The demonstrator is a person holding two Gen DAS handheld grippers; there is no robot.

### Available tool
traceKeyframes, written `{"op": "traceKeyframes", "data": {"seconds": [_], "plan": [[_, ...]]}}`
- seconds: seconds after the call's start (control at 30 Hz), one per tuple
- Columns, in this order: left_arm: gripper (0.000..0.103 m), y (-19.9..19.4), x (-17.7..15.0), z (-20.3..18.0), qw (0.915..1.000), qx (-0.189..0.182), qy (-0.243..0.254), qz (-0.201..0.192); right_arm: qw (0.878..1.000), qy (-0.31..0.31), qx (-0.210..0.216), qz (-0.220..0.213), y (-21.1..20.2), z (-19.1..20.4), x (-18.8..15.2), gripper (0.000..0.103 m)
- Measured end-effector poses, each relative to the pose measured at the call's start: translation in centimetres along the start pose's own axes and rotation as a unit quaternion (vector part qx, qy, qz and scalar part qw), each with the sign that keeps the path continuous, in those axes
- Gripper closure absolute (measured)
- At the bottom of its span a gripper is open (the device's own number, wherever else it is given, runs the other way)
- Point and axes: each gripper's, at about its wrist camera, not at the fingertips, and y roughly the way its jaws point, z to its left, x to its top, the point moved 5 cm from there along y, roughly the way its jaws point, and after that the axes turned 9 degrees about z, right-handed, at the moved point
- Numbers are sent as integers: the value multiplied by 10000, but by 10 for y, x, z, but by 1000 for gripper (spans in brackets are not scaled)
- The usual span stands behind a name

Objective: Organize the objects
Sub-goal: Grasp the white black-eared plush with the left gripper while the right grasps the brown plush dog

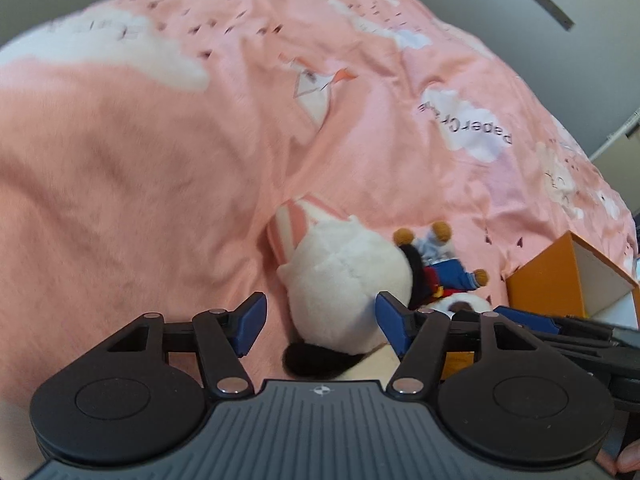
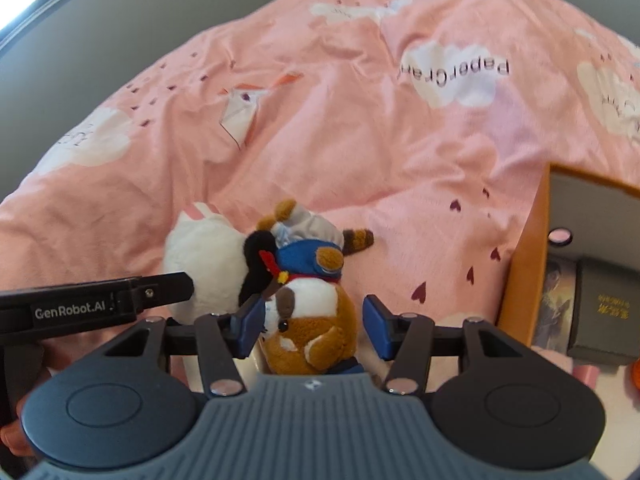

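Observation:
A white plush toy (image 1: 344,272) with a black patch and a pink-striped part lies on the pink bedcover (image 1: 160,160). My left gripper (image 1: 322,324) stands open around its near end; the left pad is clear of it and the right pad is at its edge. Beside it lies a brown plush animal (image 2: 312,320) in a blue jacket and grey cap. My right gripper (image 2: 314,330) straddles its head, open, with a gap at the right pad. The left gripper's finger (image 2: 168,284) shows against the white plush (image 2: 204,260).
An orange open box (image 2: 528,260) stands at the right on the bed, holding a dark box with gold lettering (image 2: 604,320) and a picture card. The same orange box (image 1: 560,280) shows in the left wrist view. The bedcover is rumpled, printed with white clouds.

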Motion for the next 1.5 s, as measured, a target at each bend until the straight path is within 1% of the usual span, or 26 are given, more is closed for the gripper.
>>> {"op": "traceKeyframes", "data": {"seconds": [0.07,0.13,0.17,0.23,0.27,0.37,0.47,0.57,0.6,0.63,0.67,0.7,0.83,0.93,1.0,1.03,1.1,1.13,1.17,1.27,1.3,1.37,1.4,1.5], "plan": [[27,5,2,4,9996,-177,-188,95,9999,86,50,104,7,-2,0,45],[22,10,2,6,9992,-230,-291,150,9996,165,118,191,12,-3,1,43],[19,14,3,6,9989,-256,-333,189,9994,198,134,232,15,-4,1,40],[16,21,3,6,9983,-332,-399,275,9988,307,198,317,20,-6,0,38],[15,24,4,6,9979,-361,-442,304,9983,377,275,358,22,-7,0,39],[14,33,5,5,9969,-480,-514,363,9961,538,566,403,24,-9,-1,50],[12,42,4,2,9964,-565,-532,340,9968,487,560,306,21,-7,-1,55],[12,50,5,-1,9956,-635,-610,308,9968,582,536,72,12,-9,1,57],[17,51,5,-3,9957,-659,-597,264,9970,590,504,-16,8,-9,2,58],[19,50,5,-5,9960,-658,-563,215,9972,588,457,-111,5,-10,3,58],[27,49,5,-8,9966,-629,-499,162,9975,551,391,-205,1,-10,4,58],[31,46,5,-12,9974,-594,-398,104,9977,505,329,-295,-2,-8,4,58],[35,29,3,-24,9996,-261,19,-83,9978,326,26,-578,-13,-6,7,59],[36,12,0,-32,9983,321,477,-59,9972,327,-22,-665,-19,-7,8,58],[37,-3,-3,-36,9953,554,795,-76,9970,327,-11,-695,-21,-7,7,58],[37,-9,-5,-38,9923,721,1004,-15,9969,336,14,-718,-22,-7,7,58],[36,-18,-8,-42,9838,1098,1403,195,9969,289,60,-729,-23,-5,6,58],[36,-19,-10,-44,9794,1228,1569,315,9970,254,82,-722,-23,-2,6,58],[36,-20,-11,-44,9760,1298,1695,418,9972,226,108,-706,-23,0,5,58],[35,-13,-15,-43,9706,1432,1850,566,9977,179,173,-635,-19,5,2,58],[35,-7,-16,-41,9706,1473,1809,592,9979,175,174,-599,-17,5,0,58],[34,2,-18,-39,9738,1398,1714,524,9984,191,173,-505,-11,5,-3,58],[32,4,-19,-38,9752,1372,1684,432,9986,218,168,-460,-8,4,-5,58],[31,2,-18,-36,9801,1203,1567,208,9987,279,192,-389,-3,1,-9,58]]}}
